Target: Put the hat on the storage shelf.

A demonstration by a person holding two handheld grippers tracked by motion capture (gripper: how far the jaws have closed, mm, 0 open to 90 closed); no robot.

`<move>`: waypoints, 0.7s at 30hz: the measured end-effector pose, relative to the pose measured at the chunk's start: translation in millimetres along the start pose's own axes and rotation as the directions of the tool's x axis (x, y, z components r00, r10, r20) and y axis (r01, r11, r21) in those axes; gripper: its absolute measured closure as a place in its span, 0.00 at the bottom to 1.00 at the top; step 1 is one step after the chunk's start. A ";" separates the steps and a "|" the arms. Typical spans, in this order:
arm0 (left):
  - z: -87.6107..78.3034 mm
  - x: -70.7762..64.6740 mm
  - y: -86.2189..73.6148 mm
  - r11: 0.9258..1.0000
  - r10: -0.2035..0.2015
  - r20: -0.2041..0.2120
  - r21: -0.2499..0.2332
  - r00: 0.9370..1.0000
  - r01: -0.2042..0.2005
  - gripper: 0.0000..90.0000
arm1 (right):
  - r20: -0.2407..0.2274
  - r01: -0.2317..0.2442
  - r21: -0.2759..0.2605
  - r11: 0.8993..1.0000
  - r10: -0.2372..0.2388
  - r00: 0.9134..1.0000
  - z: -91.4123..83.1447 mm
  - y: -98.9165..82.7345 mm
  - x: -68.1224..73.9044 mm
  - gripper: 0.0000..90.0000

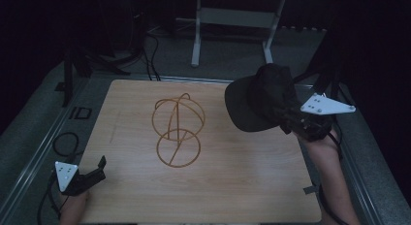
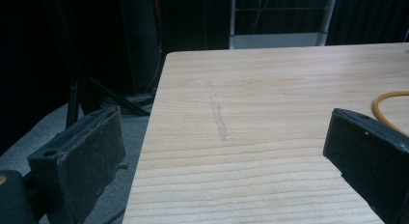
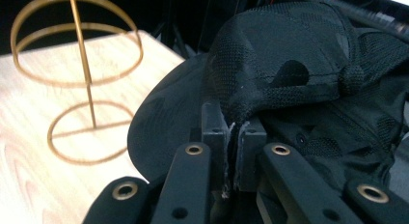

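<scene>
A black mesh cap (image 1: 259, 101) hangs above the right side of the wooden table (image 1: 232, 186), brim turned toward the middle. My right gripper (image 1: 291, 119) is shut on its crown fabric; in the right gripper view the jaws pinch the cap (image 3: 289, 79) at the right gripper (image 3: 235, 130). A gold wire stand (image 1: 177, 130) of rings on a thin upright rod stands at the table's middle, and the stand (image 3: 77, 79) lies left of the cap. My left gripper (image 1: 97, 170) rests open at the table's near left corner, and the left gripper (image 2: 217, 151) holds nothing.
Black cables (image 1: 63, 142) lie on the grey floor left of the table. A white metal frame (image 1: 232, 21) stands beyond the far edge. A faint grey streak (image 2: 217, 113) marks the wood ahead of the left gripper.
</scene>
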State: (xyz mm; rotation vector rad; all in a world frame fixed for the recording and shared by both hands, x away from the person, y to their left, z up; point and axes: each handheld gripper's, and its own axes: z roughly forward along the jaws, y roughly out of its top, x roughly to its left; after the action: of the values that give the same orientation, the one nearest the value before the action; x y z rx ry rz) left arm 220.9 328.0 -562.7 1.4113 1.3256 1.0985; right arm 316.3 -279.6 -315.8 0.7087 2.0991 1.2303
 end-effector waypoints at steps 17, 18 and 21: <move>-0.3 0.7 -0.1 1.000 -0.003 0.008 -0.001 1.000 0.003 0.02 | -0.066 0.048 -0.178 0.983 -0.060 0.996 5.3 79.7 31.3 0.95; -0.3 0.6 -0.1 1.000 -0.003 0.009 -0.001 1.000 0.003 0.02 | -0.074 0.055 -0.180 0.982 -0.069 0.995 7.9 82.9 34.5 0.95; -0.3 0.6 -0.1 1.000 -0.003 0.010 -0.002 1.000 0.003 0.02 | -0.101 0.064 -0.190 0.980 -0.085 0.991 17.0 91.3 44.9 0.95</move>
State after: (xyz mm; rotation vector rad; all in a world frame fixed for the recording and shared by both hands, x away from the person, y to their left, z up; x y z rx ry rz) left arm 220.6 328.7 -562.7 1.4113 1.3188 1.0893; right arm 311.3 -199.3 -251.1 0.4849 2.0426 1.4291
